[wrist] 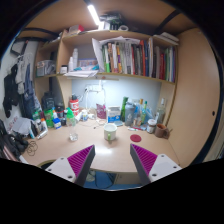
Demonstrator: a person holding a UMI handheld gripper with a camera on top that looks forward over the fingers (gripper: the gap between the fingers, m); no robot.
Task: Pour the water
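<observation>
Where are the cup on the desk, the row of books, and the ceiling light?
Cup [110, 131]: gripper view, on the middle of its side wall.
Books [130, 58]: gripper view, on the spines along the shelf.
Light [93, 15]: gripper view, on the middle of the bright tube.
Hand-held gripper [112, 160]: gripper view, open, between its fingertips.

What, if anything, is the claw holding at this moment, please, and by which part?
Nothing. The claw is open, its fingers apart and empty above the desk; the cup stands beyond them.
</observation>
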